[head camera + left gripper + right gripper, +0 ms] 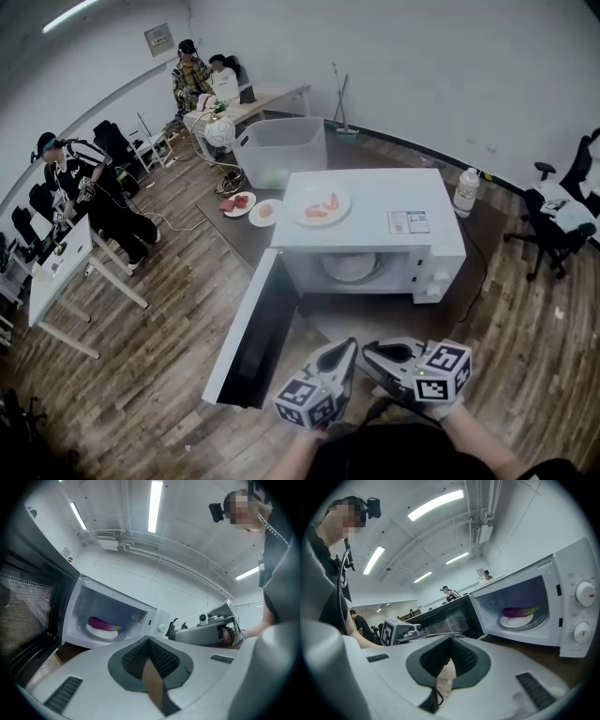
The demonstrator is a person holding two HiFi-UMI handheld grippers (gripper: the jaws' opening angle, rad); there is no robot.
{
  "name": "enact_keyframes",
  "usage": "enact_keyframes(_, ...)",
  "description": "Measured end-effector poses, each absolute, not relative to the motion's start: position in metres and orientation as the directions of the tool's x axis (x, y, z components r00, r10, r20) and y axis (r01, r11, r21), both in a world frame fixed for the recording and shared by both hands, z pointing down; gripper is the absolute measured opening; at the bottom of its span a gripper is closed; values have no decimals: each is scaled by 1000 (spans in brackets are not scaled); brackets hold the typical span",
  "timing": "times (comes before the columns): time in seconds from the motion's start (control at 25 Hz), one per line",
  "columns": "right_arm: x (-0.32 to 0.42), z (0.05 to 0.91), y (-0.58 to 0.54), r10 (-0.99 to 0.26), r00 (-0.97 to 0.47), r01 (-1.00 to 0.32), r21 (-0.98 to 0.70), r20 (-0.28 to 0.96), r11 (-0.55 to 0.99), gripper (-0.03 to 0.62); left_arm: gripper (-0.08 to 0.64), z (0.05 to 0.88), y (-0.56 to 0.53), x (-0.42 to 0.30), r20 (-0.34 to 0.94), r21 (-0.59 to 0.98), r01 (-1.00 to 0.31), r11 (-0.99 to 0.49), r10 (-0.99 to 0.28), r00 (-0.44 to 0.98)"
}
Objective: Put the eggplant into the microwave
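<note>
Plainly, both pairs of jaws are pressed together with nothing between them. The left gripper (149,640) and right gripper (450,638) hover side by side before the microwave (375,202). Its door (248,342) hangs wide open, and the purple eggplant (104,622) lies on a white plate (99,633) inside.

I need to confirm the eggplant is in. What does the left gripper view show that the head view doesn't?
Only the left gripper view: the purple eggplant lying inside the cavity. Only the head view: a plate of food on top of the microwave and a bottle beside it. Both: the microwave with its door swung open.
</note>
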State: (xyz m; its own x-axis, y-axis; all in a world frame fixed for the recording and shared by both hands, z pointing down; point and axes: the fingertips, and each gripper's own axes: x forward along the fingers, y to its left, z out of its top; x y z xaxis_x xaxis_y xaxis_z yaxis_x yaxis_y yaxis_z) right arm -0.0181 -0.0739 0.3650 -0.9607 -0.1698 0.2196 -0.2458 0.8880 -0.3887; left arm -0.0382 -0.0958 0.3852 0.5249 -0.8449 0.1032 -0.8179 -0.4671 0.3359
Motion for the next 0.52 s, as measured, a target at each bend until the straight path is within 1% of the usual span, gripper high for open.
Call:
enact_keyframes(0.2,-17,371,-77,-148,-962,-233,-410,230,882,0,2,391,-94,-39,115,366,-815,-449,-847,518)
enact_keyframes(0.52,-12,377,-79,-113,-962,-217,-443,248,870,-1,2,409,-80,-39,173,429,-810,-401,-843,509)
